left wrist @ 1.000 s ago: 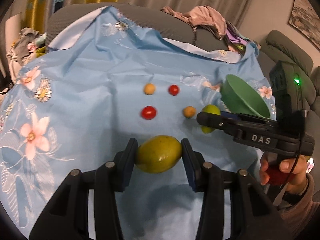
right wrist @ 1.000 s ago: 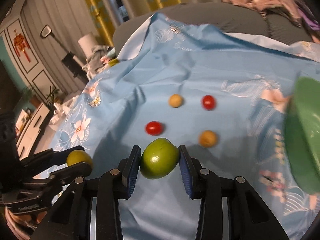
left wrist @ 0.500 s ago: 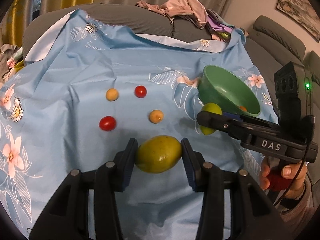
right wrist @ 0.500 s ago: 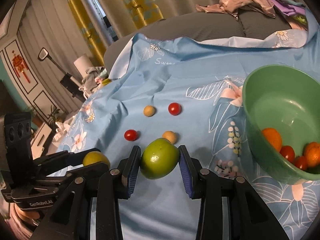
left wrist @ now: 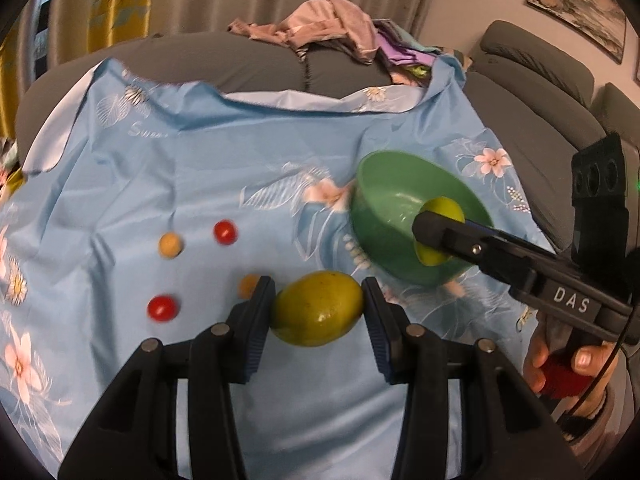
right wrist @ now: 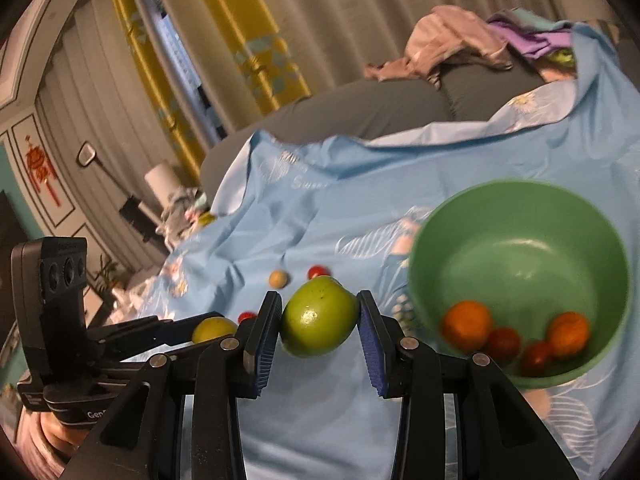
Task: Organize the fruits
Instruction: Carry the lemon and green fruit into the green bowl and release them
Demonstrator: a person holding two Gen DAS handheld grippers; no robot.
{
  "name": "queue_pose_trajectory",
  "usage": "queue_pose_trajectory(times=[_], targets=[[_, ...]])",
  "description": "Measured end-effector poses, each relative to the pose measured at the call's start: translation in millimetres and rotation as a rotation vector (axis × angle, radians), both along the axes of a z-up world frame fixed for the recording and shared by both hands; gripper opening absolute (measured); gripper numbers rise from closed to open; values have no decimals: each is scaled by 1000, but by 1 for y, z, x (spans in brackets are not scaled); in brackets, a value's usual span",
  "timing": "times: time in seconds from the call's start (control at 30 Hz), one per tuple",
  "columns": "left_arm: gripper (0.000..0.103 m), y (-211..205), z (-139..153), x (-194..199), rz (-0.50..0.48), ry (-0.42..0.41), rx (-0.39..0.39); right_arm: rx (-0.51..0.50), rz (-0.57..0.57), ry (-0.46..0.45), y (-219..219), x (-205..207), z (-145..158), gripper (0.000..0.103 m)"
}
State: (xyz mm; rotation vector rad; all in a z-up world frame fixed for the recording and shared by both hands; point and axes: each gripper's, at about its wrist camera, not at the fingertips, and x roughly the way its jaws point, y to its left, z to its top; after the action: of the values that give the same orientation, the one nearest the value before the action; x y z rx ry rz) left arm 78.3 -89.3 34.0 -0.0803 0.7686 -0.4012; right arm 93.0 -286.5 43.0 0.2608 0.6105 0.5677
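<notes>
My left gripper [left wrist: 318, 314] is shut on a yellow-green fruit [left wrist: 317, 314], held above the blue cloth. My right gripper [right wrist: 319, 322] is shut on a green fruit [right wrist: 319, 320]; in the left wrist view that fruit [left wrist: 444, 210] hangs over the green bowl [left wrist: 384, 200]. The bowl [right wrist: 520, 216] holds two orange fruits [right wrist: 466, 324] and two small red ones [right wrist: 504, 342]. On the cloth lie two red tomatoes [left wrist: 225, 232] [left wrist: 162, 307] and two small orange fruits [left wrist: 171, 244] [left wrist: 249, 285].
A blue floral cloth [left wrist: 200, 160] covers a grey sofa [left wrist: 260, 64]. A heap of clothes [left wrist: 332, 36] lies at the back. Another grey seat [left wrist: 532, 80] stands to the right. The person's hand [left wrist: 560, 364] holds the right gripper's handle.
Both grippers have moved right towards the bowl with their fruits. The right gripper's green fruit now hangs over the bowl's rim; the loose fruits have slid left in view.
</notes>
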Motion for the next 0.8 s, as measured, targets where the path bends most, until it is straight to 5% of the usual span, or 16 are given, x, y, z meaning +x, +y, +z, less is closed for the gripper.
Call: queue_pose_trajectory(times=[0.33, 0.8], targets=[[44, -45, 22, 27, -90, -49, 13, 26, -118, -24, -36, 2, 4, 40], [44, -101, 20, 71, -170, -26, 19, -89, -348, -52, -70, 9, 1, 40]])
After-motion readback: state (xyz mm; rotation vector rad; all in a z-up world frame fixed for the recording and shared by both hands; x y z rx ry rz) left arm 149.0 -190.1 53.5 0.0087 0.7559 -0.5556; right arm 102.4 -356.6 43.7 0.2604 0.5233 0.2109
